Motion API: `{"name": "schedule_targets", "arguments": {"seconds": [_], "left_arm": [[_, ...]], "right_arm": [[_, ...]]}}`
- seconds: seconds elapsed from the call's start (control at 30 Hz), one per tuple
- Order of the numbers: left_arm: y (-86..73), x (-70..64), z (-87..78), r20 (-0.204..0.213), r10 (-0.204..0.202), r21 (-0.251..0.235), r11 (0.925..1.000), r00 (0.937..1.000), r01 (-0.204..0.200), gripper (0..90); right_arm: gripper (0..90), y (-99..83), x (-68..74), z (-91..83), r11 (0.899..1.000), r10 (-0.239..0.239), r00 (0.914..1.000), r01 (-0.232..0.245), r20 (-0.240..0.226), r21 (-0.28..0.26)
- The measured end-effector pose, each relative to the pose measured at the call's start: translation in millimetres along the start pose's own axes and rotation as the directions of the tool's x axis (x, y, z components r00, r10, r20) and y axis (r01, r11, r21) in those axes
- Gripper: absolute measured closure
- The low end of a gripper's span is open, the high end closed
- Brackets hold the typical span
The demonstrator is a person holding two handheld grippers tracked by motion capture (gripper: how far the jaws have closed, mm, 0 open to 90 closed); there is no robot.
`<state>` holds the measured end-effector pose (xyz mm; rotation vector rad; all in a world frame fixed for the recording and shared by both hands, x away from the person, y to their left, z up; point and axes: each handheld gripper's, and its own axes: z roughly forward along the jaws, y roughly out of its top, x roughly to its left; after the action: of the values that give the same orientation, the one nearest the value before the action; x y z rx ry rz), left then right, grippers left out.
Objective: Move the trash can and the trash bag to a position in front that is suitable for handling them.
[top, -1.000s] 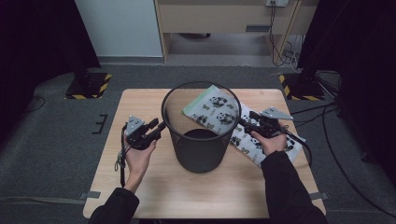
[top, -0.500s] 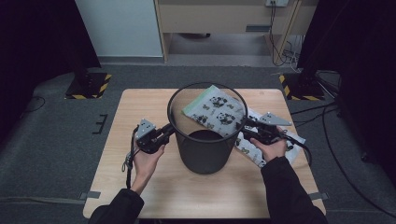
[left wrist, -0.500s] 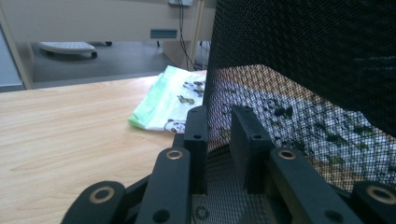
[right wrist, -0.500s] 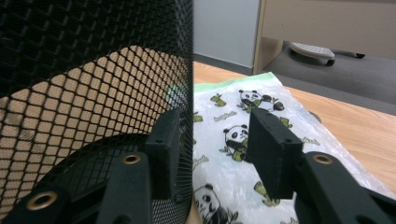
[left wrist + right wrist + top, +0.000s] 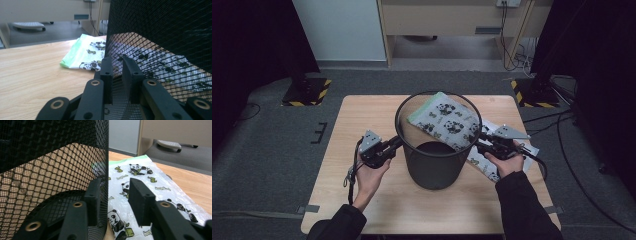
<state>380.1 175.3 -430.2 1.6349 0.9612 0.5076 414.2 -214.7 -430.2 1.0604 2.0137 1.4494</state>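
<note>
Change since earlier: both hands have slid toward the table's near edge, and the black wire-mesh wastebasket (image 5: 434,142) between them has come along, now sitting nearer 6 o'clock on the light wooden table (image 5: 362,117) than a second ago.
Wastebasket: upright, round rim up, near the table's middle; its dark solid base shows through the mesh.
Left gripper (image 5: 393,146): at 9 o'clock of the wastebasket, held by the person's left hand (image 5: 371,175); in the left gripper view its jaws stand one on each side of the mesh wall (image 5: 117,82), a narrow gap between them, pinching the wall or nearly so.
Right gripper (image 5: 482,145): at 3 o'clock of the wastebasket, held by the right hand (image 5: 507,164); in the right gripper view one jaw lies against the mesh wall (image 5: 100,185) and the other stands well off it over the bag, so the jaws are spread and not clamped.
Panda bag: a white plastic bag printed with pandas and edged in green (image 5: 444,120) lies flat on the table from 12 to 4 o'clock of the wastebasket, seen partly through the mesh and passing under the right gripper.
Cables: a dark cable (image 5: 352,175) trails from the left gripper toward 6 o'clock.
Surroundings: grey carpet floor (image 5: 267,145) around the table.
</note>
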Motion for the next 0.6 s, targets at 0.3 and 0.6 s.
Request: {"name": "schedule_targets", "arguments": {"seconds": [0.3, 0.6], "left_arm": [[-3.9, -1.2, -16.1, -0.002, 0.018, 0.004, 0.9998, 0.9998, -0.018, 79.7], [-9.4, 0.0, -29.9, 0.004, 0.014, 0.004, 0.9999, 0.9999, -0.014, 78.7]], "right_arm": [[71.0, -1.1, 11.7, -2.4, 1.000, -0.026, 0.9993, 0.026, -0.028, 0.002], [66.6, -1.8, 21.3, -4.8, 0.999, -0.037, 0.9978, 0.038, -0.055, 0.014]]}}
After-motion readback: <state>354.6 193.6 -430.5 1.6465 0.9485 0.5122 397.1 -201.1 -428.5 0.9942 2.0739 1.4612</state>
